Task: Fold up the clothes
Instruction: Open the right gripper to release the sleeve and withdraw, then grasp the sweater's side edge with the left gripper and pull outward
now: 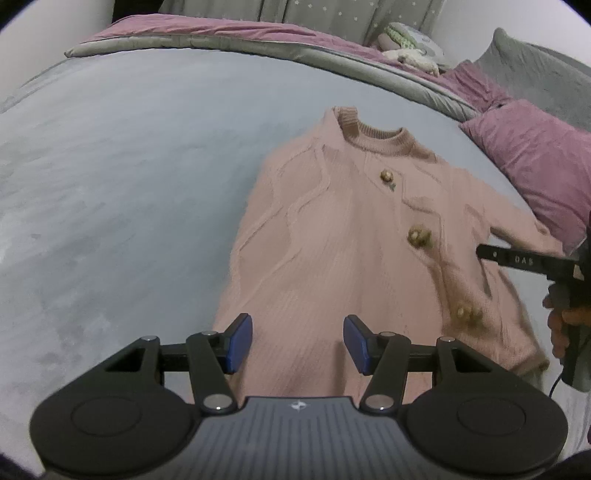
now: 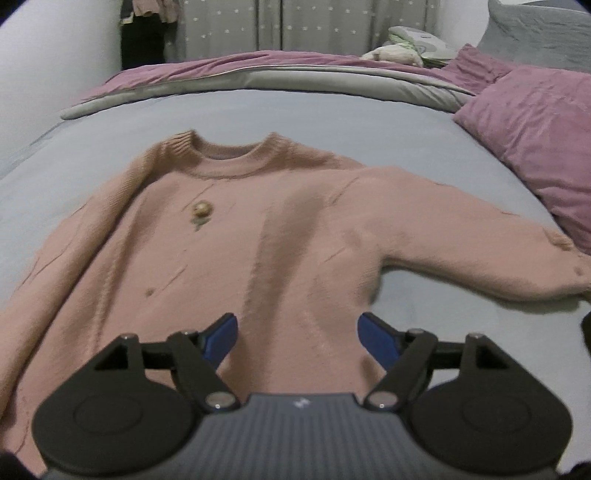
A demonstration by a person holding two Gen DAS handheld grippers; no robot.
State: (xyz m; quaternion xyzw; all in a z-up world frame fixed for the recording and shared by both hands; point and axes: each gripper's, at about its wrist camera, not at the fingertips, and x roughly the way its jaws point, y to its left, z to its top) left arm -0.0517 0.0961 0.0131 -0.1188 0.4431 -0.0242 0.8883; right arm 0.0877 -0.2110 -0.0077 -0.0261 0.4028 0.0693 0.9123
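Observation:
A pink knitted sweater [image 1: 332, 229] with gold buttons [image 1: 419, 236] lies face up on the blue-grey bed sheet [image 1: 129, 166], collar away from me. In the right wrist view one sleeve [image 2: 480, 266] of the sweater [image 2: 258, 229] stretches out to the right. Its other side lies folded along the body. My left gripper [image 1: 298, 341] hovers open over the lower part of the sweater, with nothing between its blue pads. My right gripper [image 2: 297, 339] is open over the sweater's right side, near the armpit. Its black finger [image 1: 517, 260] shows at the right edge of the left wrist view.
Purple pillows [image 2: 535, 147] lie at the right of the bed. A purple and grey duvet [image 2: 258, 70] is bunched along the far side, before a starred grey curtain [image 2: 295, 26]. A person's hand [image 1: 561, 325] holds the right gripper. Bare sheet spreads to the left.

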